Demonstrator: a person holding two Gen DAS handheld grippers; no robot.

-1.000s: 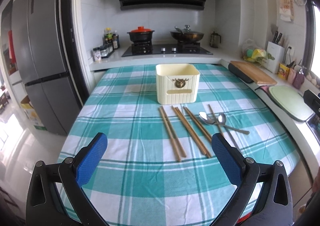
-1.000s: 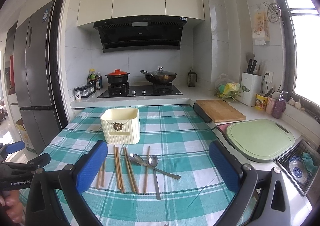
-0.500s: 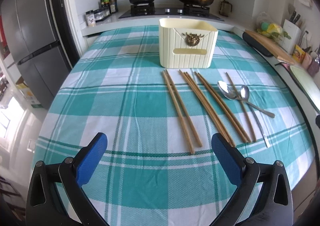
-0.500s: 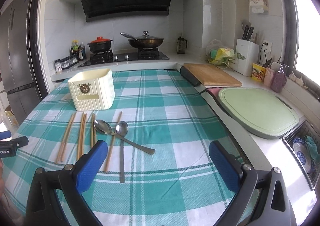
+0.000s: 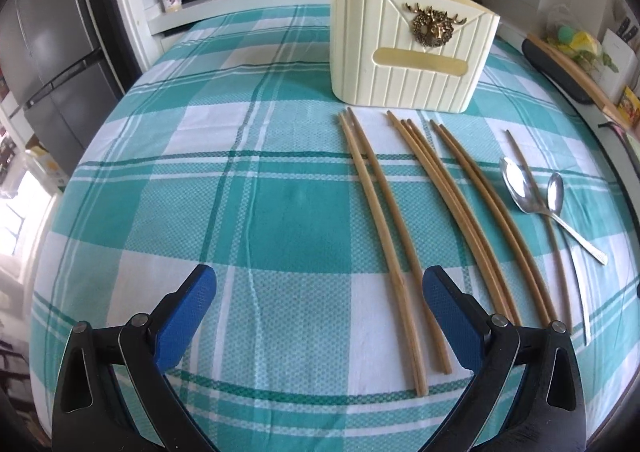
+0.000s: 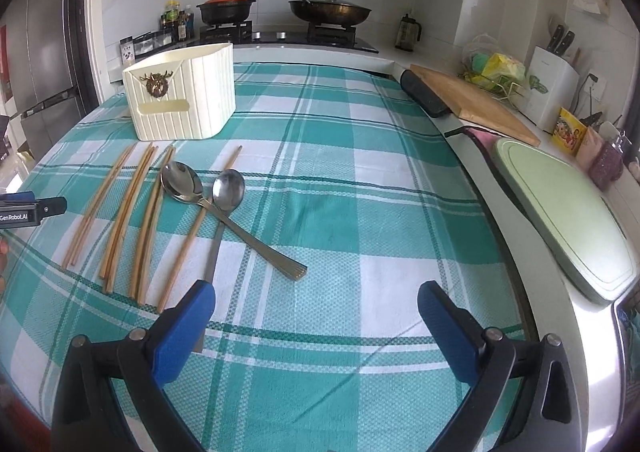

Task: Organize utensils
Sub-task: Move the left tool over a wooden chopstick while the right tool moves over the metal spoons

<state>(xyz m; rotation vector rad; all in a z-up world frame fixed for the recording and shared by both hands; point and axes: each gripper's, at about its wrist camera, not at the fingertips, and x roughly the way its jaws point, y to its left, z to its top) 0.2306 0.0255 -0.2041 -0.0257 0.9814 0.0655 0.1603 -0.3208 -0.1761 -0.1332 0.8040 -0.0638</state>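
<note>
Both tools, left [image 5: 320, 316] and right [image 6: 316, 316], gape empty, now lowered toward chopsticks [image 5: 384, 236] at one o'clock (pickup likely next).

i see the tabletop [image 5: 280, 220] under a teal checked cloth [image 6: 360, 180]. on it stand a cream holder [image 5: 408, 52], with wooden chopsticks [image 5: 452, 188] and two crossed spoons [image 6: 208, 188] lying just before it.

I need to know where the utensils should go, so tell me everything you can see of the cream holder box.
The cream holder box looks like ribbed plastic, with rounded corners, an open top, a bronze deer-head emblem and a blank label slot on its front. It stands upright on the checked tablecloth, just behind the chopstick tips. Nothing visibly touches it; its inside is hidden.
</note>
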